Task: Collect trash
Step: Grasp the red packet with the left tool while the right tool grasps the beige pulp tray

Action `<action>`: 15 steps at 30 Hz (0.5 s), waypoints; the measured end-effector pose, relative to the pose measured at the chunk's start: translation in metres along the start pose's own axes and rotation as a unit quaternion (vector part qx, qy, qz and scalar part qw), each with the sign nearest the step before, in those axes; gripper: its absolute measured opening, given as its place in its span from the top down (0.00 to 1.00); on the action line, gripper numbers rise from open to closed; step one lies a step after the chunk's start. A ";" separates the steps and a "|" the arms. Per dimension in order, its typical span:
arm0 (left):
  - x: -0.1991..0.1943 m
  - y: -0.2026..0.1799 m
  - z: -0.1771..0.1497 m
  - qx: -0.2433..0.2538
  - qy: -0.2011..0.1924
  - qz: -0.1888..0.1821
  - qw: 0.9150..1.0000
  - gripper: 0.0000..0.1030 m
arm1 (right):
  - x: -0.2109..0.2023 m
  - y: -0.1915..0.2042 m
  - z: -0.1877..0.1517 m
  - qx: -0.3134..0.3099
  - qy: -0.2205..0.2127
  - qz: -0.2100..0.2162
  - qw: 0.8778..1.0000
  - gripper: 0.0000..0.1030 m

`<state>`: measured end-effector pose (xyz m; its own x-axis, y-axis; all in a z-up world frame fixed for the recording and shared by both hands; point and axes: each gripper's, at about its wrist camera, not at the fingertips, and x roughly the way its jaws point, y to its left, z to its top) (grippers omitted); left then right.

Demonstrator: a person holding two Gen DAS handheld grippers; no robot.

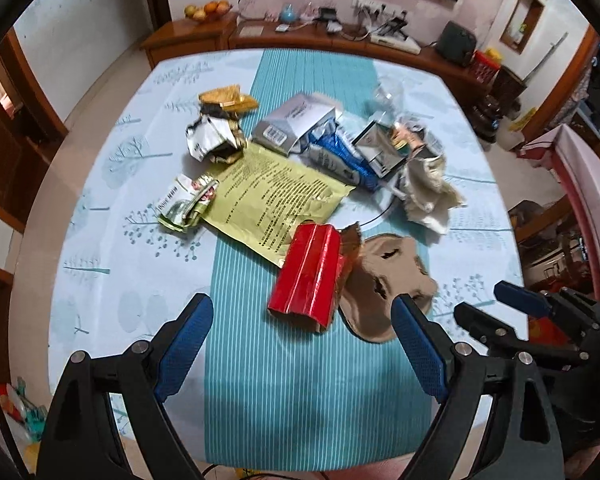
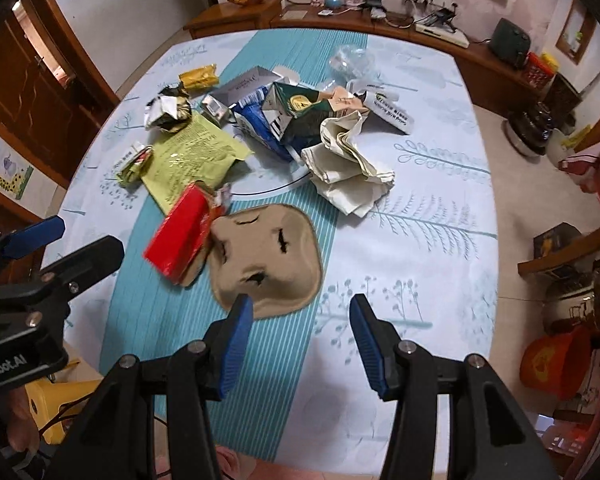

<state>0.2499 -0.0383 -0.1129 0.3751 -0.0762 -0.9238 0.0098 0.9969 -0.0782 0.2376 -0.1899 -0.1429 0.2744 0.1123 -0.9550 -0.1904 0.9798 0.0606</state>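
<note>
A heap of trash lies on the table: a red foil box (image 1: 306,276) (image 2: 180,236), a torn tan pulp tray (image 1: 384,276) (image 2: 268,256), a yellow-green printed sheet (image 1: 276,196), crumpled cream paper (image 2: 348,168), a blue wrapper (image 1: 340,160), a grey carton (image 1: 292,120) and crumpled foil (image 1: 212,138). My left gripper (image 1: 304,306) hangs open just short of the red box, which sits in line with the gap. My right gripper (image 2: 300,304) is open beside it, its left fingertip over the tray's near edge. Nothing is held.
The table carries a pale blue cloth (image 1: 140,280) with a teal striped runner. A wooden sideboard (image 1: 204,36) with a fruit bowl and electronics stands behind it. An orange bucket (image 2: 552,364) is on the floor at right. A yellow object (image 2: 48,404) sits below the near edge.
</note>
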 end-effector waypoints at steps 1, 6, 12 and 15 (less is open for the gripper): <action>0.008 0.000 0.002 -0.001 0.007 0.001 1.000 0.13 | 0.004 -0.003 0.002 0.001 0.003 0.002 1.000 0.51; 0.038 0.001 0.011 -0.010 0.032 0.009 0.999 0.13 | 0.031 -0.021 0.012 0.026 0.024 0.045 0.998 0.51; 0.075 0.000 0.017 -0.005 0.067 0.013 0.998 0.21 | 0.052 -0.028 0.018 0.041 0.042 0.087 0.994 0.43; 0.093 0.001 0.018 -0.011 0.090 0.001 0.996 0.34 | 0.056 -0.026 0.020 0.035 0.044 0.097 0.994 0.37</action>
<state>0.3015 -0.0439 -0.1922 0.2030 -0.0795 -0.9759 -0.0119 0.9964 -0.0836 0.2764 -0.2060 -0.1925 0.1541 0.2878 -0.9452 -0.1653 0.9507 0.2625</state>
